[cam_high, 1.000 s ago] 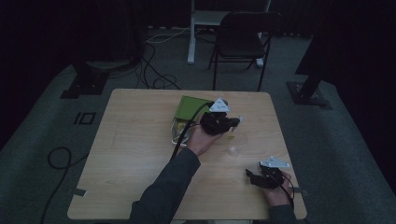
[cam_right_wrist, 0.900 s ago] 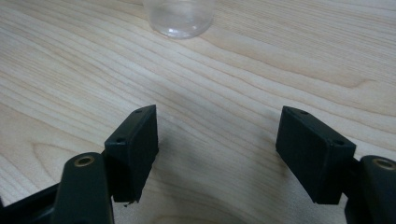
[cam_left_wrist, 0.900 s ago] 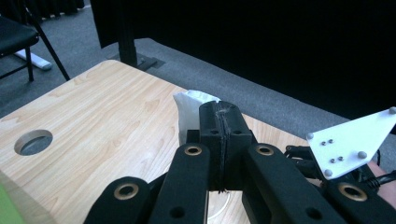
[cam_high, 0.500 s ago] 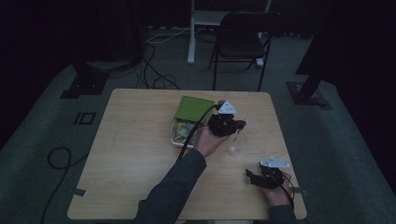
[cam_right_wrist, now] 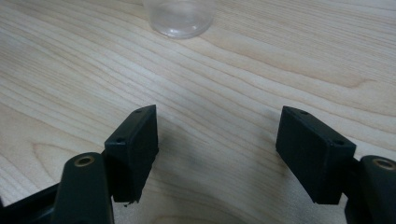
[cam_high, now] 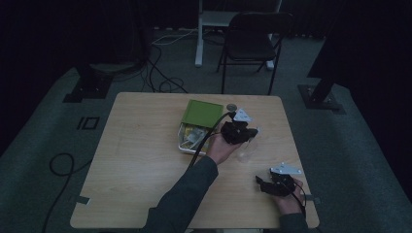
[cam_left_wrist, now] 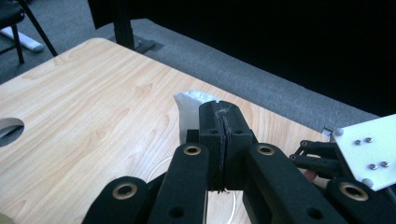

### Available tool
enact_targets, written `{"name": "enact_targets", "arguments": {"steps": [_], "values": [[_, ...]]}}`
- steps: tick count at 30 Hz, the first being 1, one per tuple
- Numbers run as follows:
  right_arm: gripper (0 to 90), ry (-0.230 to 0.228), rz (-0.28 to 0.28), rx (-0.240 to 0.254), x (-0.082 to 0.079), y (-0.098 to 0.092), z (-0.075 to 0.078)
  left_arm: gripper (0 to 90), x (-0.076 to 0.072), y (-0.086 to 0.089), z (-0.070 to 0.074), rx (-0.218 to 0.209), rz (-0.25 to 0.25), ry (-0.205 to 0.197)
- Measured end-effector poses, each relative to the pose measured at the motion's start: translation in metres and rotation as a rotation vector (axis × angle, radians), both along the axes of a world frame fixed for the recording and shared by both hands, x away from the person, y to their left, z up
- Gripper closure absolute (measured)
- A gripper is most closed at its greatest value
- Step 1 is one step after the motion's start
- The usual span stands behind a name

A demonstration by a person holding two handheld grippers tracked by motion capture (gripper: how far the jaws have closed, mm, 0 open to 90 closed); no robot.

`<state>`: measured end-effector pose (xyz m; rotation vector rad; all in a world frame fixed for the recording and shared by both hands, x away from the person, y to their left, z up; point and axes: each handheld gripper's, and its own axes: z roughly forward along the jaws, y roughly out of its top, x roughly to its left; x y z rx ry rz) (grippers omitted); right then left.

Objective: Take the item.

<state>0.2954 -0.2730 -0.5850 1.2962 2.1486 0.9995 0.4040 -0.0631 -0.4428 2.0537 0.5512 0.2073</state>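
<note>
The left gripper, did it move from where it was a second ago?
Yes. In the high view the left gripper has shifted to the right, away from the green box and toward the clear cup.

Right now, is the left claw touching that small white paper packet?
Touching. In the left gripper view the left claw has its black jaws shut together, and the small white paper packet sticks out from between them, pinched at its edge.
</note>
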Motion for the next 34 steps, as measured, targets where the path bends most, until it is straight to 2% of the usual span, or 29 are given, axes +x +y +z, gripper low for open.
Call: {"name": "enact_targets", "arguments": {"steps": [5,12,13,16,20,26,34], "values": [[29.3,0.001,0.000,0.000,0.000,0.000,0.000,75.6,0.002,-0.001,-0.005,0.016,0.000,0.014],[29.3,0.002,0.000,0.000,0.000,0.000,0.000,68.7,0.001,0.008,-0.005,0.028,0.014,0.023],[29.3,0.002,0.000,0.000,0.000,0.000,0.000,67.7,0.001,0.011,-0.005,0.040,0.018,0.020],[29.3,0.002,0.000,0.000,0.000,0.000,0.000,66.3,-0.001,0.019,-0.005,0.069,0.025,0.010],[29.3,0.003,-0.001,0.001,0.000,0.000,0.000,64.9,-0.004,0.030,-0.005,0.084,0.040,-0.002],[29.3,0.003,-0.001,0.001,0.000,0.000,0.000,64.9,-0.005,0.057,-0.006,0.081,0.083,-0.011],[29.3,0.003,-0.002,0.001,0.000,0.000,0.000,64.1,-0.012,0.079,-0.003,0.061,0.104,-0.023]]}}
